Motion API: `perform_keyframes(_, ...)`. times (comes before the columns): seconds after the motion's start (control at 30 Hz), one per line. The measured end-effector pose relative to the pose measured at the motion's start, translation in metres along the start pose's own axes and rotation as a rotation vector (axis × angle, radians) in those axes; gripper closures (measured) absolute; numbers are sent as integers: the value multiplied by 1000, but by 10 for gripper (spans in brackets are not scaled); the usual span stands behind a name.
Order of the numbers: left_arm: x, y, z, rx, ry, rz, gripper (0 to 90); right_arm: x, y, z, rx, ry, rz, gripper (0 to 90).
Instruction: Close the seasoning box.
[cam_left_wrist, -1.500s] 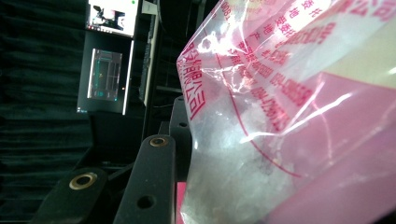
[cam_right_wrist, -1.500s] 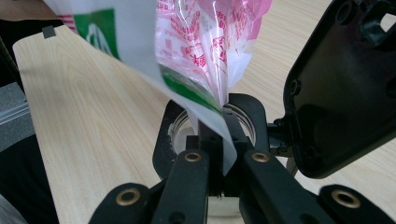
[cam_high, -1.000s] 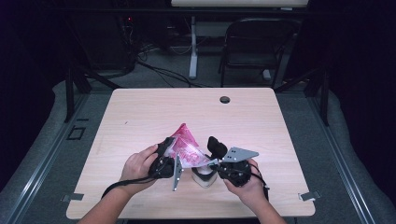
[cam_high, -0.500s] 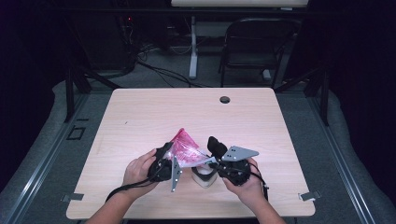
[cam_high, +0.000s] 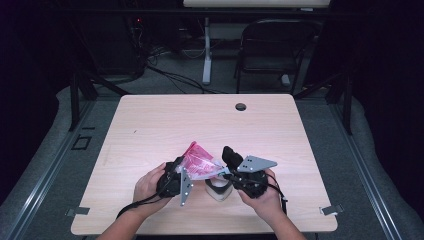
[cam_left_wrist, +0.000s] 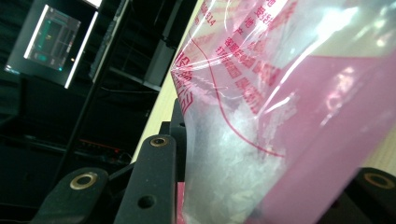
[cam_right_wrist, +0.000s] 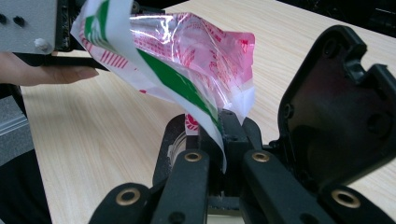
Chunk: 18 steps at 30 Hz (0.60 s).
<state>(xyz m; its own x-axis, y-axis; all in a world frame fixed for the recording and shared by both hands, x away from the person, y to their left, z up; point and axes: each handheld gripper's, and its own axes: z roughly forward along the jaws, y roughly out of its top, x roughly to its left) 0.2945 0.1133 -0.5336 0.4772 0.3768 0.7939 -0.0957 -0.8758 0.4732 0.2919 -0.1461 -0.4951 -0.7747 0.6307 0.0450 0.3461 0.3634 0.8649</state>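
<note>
Left tongs (cam_high: 186, 167): jaws drawn in on one end of the plastic bag (cam_high: 197, 161); in the left gripper view the film runs down between the two black jaws. Bag is clear with pink tint and red print; the print is mirrored and blurred, so the characters cannot be read.

Right tongs (cam_right_wrist: 219, 135): jaws nearly together, pinching the bag's other edge, white with a green stripe, as seen in the right gripper view. A black hinged piece (cam_right_wrist: 341, 107) stands just beside those jaws.

Bag is held up off the worktop (cam_high: 165, 120) between the two tongs, at the near middle of the surface. A pale object with a dark band (cam_high: 218, 188) sits on the worktop just below the bag, between the hands; what it is cannot be told.

Left hand (cam_high: 149, 184) and right hand (cam_high: 262, 197) lie close to the near edge. The far half and both side margins of the worktop are open. A dark round grommet (cam_high: 241, 106) sits near the far edge. A chair (cam_high: 272, 50) stands beyond the worktop.
</note>
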Motion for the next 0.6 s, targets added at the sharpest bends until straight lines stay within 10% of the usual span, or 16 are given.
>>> perform_keyframes(0.6, -6, -6, 2, 21, -100, -120, 724, 4, 12, 5, -24, 23, -23, 900)
